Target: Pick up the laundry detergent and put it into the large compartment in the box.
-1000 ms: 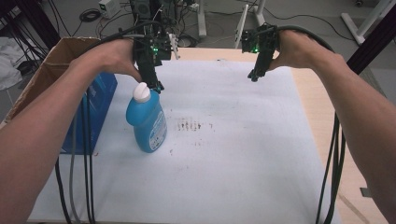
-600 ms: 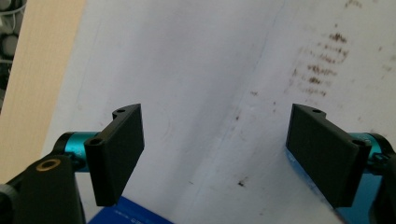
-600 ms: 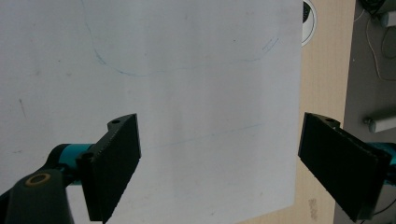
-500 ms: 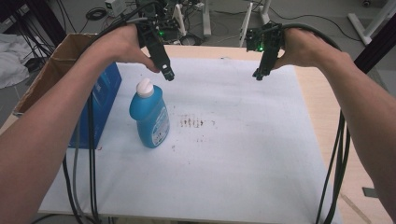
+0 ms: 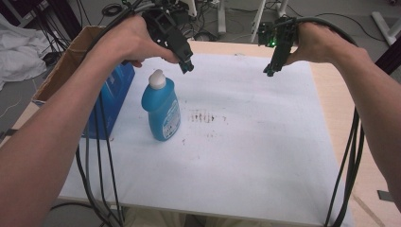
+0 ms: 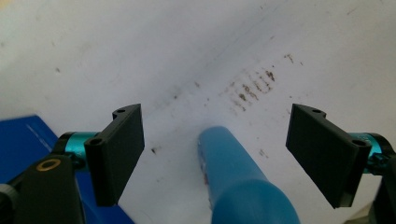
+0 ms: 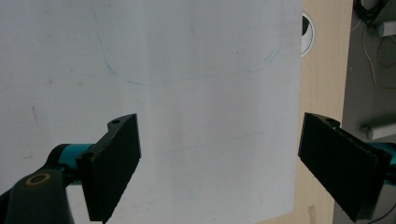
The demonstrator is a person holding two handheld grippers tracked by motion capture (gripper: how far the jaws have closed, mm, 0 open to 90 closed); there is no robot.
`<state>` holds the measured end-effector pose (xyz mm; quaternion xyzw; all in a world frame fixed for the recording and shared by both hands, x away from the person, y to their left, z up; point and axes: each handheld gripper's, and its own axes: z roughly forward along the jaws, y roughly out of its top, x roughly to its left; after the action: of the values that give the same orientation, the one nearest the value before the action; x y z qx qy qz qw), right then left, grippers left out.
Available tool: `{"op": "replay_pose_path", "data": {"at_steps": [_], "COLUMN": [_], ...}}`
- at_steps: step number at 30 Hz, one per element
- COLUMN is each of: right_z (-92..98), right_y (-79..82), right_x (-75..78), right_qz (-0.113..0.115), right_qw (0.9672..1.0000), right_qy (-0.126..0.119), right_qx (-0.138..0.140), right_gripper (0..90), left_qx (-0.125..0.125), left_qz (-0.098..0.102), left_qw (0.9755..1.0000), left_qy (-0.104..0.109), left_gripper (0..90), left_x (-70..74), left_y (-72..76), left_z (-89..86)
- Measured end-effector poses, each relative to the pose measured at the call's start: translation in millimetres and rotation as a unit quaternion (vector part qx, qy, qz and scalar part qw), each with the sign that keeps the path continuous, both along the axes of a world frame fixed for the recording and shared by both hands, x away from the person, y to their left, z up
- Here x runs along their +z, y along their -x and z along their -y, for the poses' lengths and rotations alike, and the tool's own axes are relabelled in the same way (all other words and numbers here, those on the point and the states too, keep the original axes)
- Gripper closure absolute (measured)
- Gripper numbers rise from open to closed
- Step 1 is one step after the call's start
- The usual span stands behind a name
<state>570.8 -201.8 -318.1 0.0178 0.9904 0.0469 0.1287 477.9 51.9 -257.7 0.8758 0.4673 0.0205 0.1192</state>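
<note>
While left gripper [image 5: 187, 66] hovers above bottle [image 5: 161, 111] (fingers apart), angled downward.

Bottle [image 5: 161, 109] upright on sheet [image 5: 246, 156] — box [image 5: 113, 97] probably touching.

The left gripper [image 6: 215, 154] hangs over the white sheet [image 6: 140, 56], jaws spread wide; the blue bottle [image 6: 238, 182] stands between them (untouched), brown stains [image 6: 254, 86] beyond, blue box [image 6: 23, 140] left.
</note>
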Motion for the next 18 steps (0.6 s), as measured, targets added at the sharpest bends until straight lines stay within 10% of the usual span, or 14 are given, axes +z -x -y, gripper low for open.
{"op": "replay_pose_path", "data": {"at_steps": [18], "right_z": [2.5], "right_y": [-0.3], "right_x": [-0.3], "right_qz": [0.000], "right_qw": [1.0000], "right_qy": [-0.002], "right_qx": [0.000], "right_gripper": [12.2], "left_qx": [0.066], "left_qz": [-0.023], "left_qw": [0.9975], "left_qy": [-0.008], "left_gripper": [19.4], "left_x": [-7.9], "left_y": [34.5], "left_z": [-4.5]}}
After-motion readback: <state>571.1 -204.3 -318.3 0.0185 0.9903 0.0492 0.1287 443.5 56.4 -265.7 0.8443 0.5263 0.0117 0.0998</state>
